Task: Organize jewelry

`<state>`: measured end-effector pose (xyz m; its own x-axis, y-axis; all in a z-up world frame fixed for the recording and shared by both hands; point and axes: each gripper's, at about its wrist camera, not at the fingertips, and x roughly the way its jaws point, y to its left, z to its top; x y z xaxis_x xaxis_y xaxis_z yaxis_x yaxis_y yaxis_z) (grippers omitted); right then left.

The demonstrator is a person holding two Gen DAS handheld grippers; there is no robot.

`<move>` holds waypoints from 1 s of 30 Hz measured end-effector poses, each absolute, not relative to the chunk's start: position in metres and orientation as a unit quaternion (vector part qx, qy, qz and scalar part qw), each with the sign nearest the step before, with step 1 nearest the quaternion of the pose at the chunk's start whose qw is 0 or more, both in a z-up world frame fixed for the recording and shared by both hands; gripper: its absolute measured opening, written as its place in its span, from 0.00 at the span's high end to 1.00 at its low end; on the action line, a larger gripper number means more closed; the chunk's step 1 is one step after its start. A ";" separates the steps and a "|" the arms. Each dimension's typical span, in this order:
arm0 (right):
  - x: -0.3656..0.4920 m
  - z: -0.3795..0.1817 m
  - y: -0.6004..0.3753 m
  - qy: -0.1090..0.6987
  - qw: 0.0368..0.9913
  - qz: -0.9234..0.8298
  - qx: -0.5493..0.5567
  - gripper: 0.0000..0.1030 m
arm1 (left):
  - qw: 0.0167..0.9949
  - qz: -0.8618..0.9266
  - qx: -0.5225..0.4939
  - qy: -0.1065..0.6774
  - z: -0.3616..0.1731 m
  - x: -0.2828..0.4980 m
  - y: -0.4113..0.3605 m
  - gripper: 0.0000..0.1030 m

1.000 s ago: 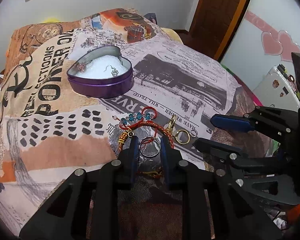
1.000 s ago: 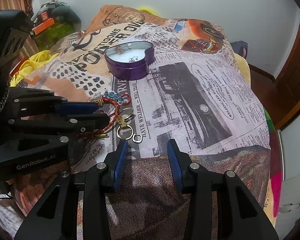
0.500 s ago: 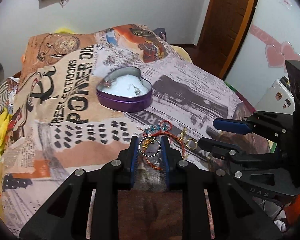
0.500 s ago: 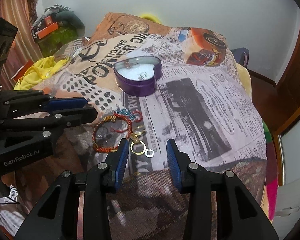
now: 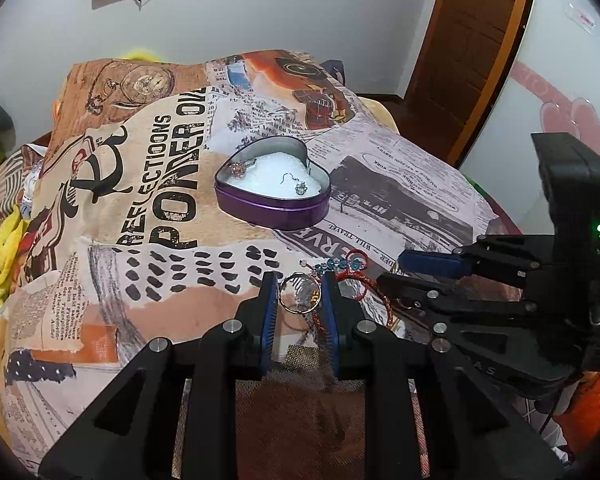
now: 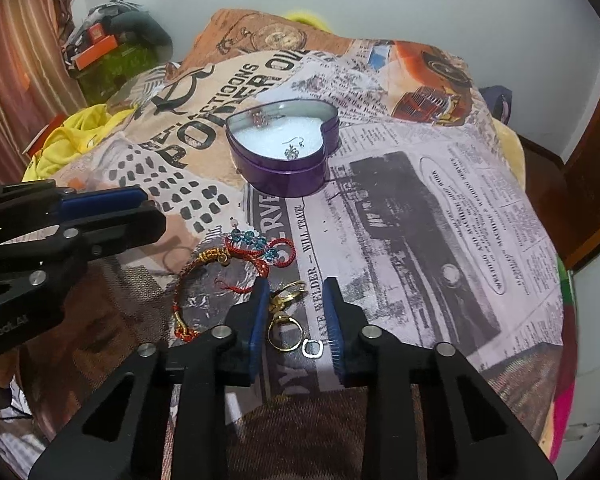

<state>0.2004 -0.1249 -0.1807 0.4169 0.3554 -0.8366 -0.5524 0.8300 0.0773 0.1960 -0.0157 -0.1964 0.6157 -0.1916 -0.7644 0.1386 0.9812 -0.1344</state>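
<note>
A thin round silver ring (image 5: 300, 293) is pinched between the jaws of the left gripper (image 5: 299, 294), lifted above the bed's printed newspaper-pattern blanket (image 5: 140, 272). The right gripper (image 6: 296, 312) is held with jaws spread around a gold ring (image 6: 284, 334) lying on the blanket. A purple heart-shaped tin (image 5: 274, 184) sits farther back.

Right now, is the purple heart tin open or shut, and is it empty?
Open, not empty. The purple heart tin has no lid on; its white lining shows, with a pink-stoned piece and a hook earring inside.
</note>
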 end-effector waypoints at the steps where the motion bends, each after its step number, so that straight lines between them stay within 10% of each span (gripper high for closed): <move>1: 0.201 -0.182 -0.125 0.468 0.834 0.273 -0.104 0.81 | 0.898 -0.092 -0.031 0.429 -0.197 0.197 -0.016 0.80; 30: 0.209 -0.131 -0.128 0.395 0.876 0.263 -0.091 0.83 | 0.919 -0.080 -0.028 0.386 -0.160 0.208 -0.007 0.80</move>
